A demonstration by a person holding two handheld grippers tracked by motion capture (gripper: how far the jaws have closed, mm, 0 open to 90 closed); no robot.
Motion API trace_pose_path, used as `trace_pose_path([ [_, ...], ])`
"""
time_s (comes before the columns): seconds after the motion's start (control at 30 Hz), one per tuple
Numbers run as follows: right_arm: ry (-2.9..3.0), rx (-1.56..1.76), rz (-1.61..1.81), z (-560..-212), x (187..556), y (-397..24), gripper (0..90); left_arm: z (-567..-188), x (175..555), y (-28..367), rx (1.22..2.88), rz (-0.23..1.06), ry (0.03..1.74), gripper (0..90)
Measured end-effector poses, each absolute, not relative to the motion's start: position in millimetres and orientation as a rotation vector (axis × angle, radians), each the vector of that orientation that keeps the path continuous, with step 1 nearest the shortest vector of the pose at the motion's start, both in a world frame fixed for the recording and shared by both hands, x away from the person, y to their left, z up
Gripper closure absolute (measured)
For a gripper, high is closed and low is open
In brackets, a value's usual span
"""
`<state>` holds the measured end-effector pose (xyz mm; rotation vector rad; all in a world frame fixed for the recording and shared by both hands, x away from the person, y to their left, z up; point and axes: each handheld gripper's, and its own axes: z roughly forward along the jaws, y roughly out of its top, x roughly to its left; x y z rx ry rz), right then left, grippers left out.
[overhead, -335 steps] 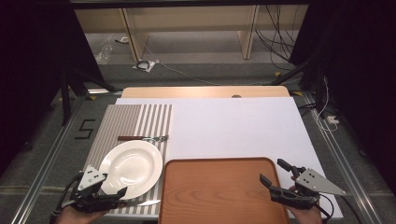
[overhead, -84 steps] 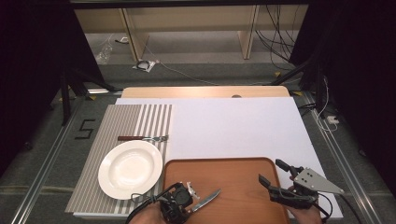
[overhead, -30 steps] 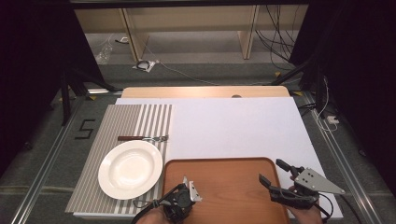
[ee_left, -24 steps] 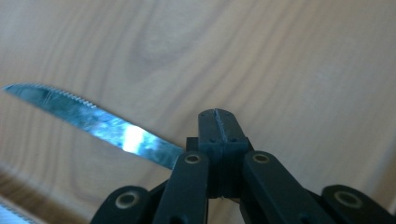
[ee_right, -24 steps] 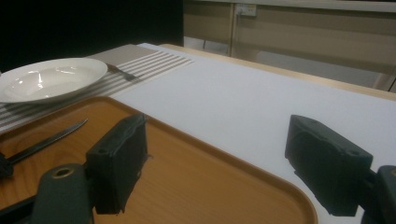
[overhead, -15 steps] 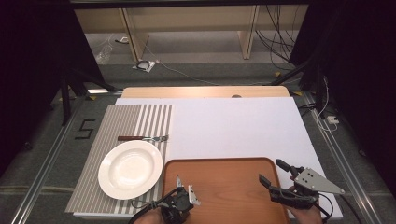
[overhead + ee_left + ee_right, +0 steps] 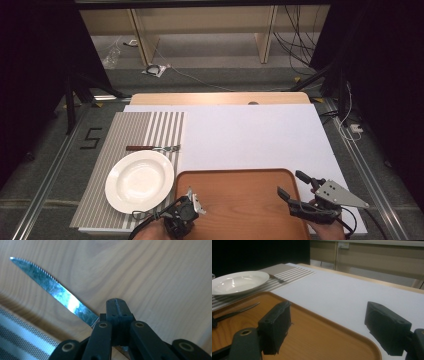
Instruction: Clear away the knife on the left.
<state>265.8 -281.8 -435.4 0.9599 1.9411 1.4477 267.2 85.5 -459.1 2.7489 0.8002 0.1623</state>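
Observation:
My left gripper point(image 7: 183, 214) is at the near-left corner of the brown wooden tray point(image 7: 245, 200). In the left gripper view its jaws point(image 7: 117, 305) are shut on a steel knife point(image 7: 57, 292), whose serrated blade runs out to the upper left just above the tray's wood point(image 7: 155, 275). The knife point(image 7: 239, 310) is also in the right gripper view, low over the tray point(image 7: 317, 335). At the tray's right edge my right gripper point(image 7: 291, 184) is open, with nothing between its jaws point(image 7: 330, 327).
A white plate point(image 7: 139, 180) lies on a striped grey placemat point(image 7: 135, 130) left of the tray. A fork point(image 7: 152, 148) with a dark handle rests behind the plate. A white sheet point(image 7: 250, 135) covers the table behind the tray.
The left gripper has come from the placemat's near edge beside the plate over to the tray's near-left corner, knife in its jaws. Over the last second it only shifted slightly. The right gripper stayed still.

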Motion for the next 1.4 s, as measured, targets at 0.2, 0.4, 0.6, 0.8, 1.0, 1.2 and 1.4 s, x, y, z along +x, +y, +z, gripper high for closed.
trace_pose_path([
  [0.2, 1.941, 0.960, 1.448, -435, 266, -282, 22.0, -459, 270, 92, 2.736, 0.164, 0.828, 89.5],
  [0.4, 1.939, 0.961, 1.450, -435, 266, -282, 22.0, -459, 271, 94, 2.734, 0.164, 0.837, 89.5],
  [0.6, 1.939, 0.959, 1.453, -435, 266, -282, 22.0, -451, 273, 97, 2.670, 0.179, 0.842, 88.8],
  [0.8, 1.940, 0.959, 1.452, -435, 265, -282, 22.0, -445, 276, 102, 2.603, 0.193, 0.869, 78.7],
  [1.0, 1.941, 0.958, 1.452, -435, 265, -282, 22.0, -438, 282, 108, 2.518, 0.203, 0.914, 55.3],
  [1.2, 1.942, 0.957, 1.451, -435, 266, -282, 22.0, -432, 287, 116, 2.438, 0.257, 0.963, 38.4],
  [1.4, 1.942, 0.958, 1.452, -435, 266, -282, 22.0, -426, 291, 124, 2.368, 0.315, 0.974, 29.2],
])
